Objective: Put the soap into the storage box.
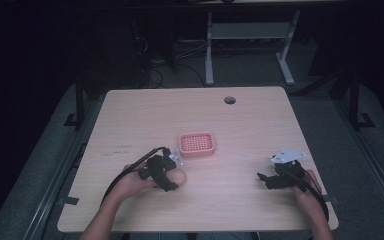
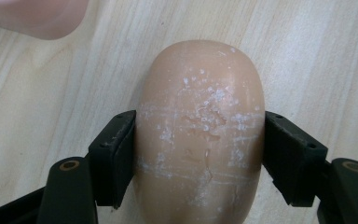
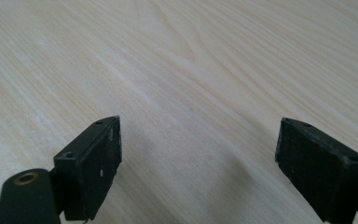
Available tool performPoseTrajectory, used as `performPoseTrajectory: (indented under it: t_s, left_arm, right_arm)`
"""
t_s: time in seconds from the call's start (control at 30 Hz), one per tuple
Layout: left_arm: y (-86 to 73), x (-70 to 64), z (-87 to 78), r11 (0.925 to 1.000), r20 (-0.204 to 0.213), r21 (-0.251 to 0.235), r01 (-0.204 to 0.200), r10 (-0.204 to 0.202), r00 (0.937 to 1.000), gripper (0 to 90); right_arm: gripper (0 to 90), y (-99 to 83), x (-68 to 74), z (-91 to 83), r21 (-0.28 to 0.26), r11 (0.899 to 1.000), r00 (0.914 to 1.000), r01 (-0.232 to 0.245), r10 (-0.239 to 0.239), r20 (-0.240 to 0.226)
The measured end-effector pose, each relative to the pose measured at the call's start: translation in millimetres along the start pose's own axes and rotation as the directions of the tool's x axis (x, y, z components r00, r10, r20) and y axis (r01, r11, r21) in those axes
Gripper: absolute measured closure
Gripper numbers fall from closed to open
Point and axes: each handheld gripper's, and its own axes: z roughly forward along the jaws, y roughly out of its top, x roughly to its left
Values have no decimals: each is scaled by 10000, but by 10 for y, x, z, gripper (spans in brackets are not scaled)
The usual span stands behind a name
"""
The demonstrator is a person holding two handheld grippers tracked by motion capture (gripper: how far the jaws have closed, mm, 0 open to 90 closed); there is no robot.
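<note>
the left gripper (image 1: 172, 181) is pinching a bar of soap (image 2: 199, 135), a tan oval bar with white scratches on its top. in the left gripper view the two jaws press on the long sides of the soap, one from 9 o'clock and one from 3 o'clock, and both pads touch it. the hold is across the narrow width, probably because the bar fits between the jaws only in this direction. the wood shows all around the soap, so it seems to lie on the table (image 1: 260, 125) or just above it; i cannot tell which.

in the high view the soap (image 1: 179, 176) is near the front of the table, left of the middle. the pink soap dish (image 1: 197, 144) with a grid top stands near it, at about 1 o'clock from the soap, and they do not touch. i think the dish is the place where the soap should go, so the grip is the first step and the carrying is not yet done.

the right gripper (image 1: 264, 180) rests at the right side, well apart from the soap, around 3 o'clock from it. its jaws are spread wide with nothing between them, only bare wood. it seems to wait and keep out of the way.
</note>
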Motion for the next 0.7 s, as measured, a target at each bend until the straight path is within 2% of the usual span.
performPoseTrajectory:
  t_s: [0.1, 0.33, 0.7]
  left_arm:
    - [5, 3, -12, 10000, -22, -8, 57, -57, 10000, 315]
    - [71, 41, -102, 9999, -204, -30, -117, 116, 9997, 315]
    - [311, 144, -271, 9990, -451, 53, -448, 450, 9980, 315]
  right_arm:
    - [139, 0, 1, 1, 4, 10000, 10000, 0, 0, 3]
    - [139, 1, 4, -2, -9, 10000, 10000, -37, 37, 12]
    - [139, 2, -3, -9, -90, 9999, 10000, -88, 88, 13]
